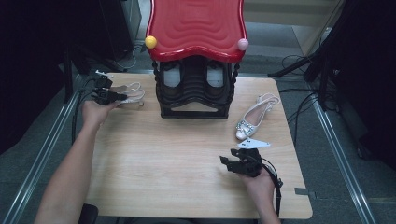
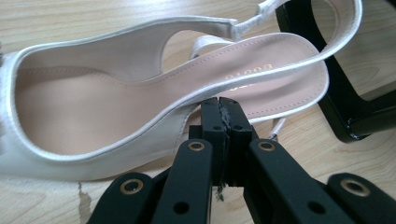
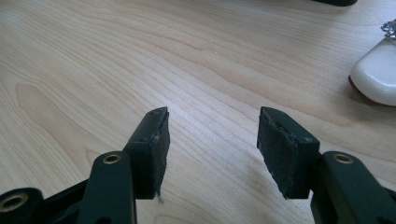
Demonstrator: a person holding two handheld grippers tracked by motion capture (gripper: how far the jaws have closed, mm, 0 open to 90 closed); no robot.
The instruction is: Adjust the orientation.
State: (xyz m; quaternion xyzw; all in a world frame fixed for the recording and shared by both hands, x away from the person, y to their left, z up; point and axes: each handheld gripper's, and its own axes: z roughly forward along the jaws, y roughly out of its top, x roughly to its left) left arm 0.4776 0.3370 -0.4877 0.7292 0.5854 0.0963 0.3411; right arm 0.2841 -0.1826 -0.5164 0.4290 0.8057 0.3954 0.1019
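Nearest to the person, the right tongs (image 1: pixel 229 163) rest low over the bare wooden table (image 1: pixel 177 158), released, with nothing between the pads. To my judgement they wait there so the way stays free for the other hand.

Farther, at the left edge, the left tongs (image 1: pixel 122 97) are clenched on the side rim of the white slingback shoe (image 2: pixel 116 107), which lies on the table just beside the black shoe rack (image 1: pixel 195 88). The thin rim gives a firm pinch, probably for lifting the shoe toward the rack. The second white shoe (image 1: pixel 254 117) lies at the right of the rack, apart from both tongs.

The red top (image 1: pixel 196 25) of the rack hides most of its shelves. Two pale forms stand inside; I cannot tell what they are. In the left gripper view the toe is cut off.
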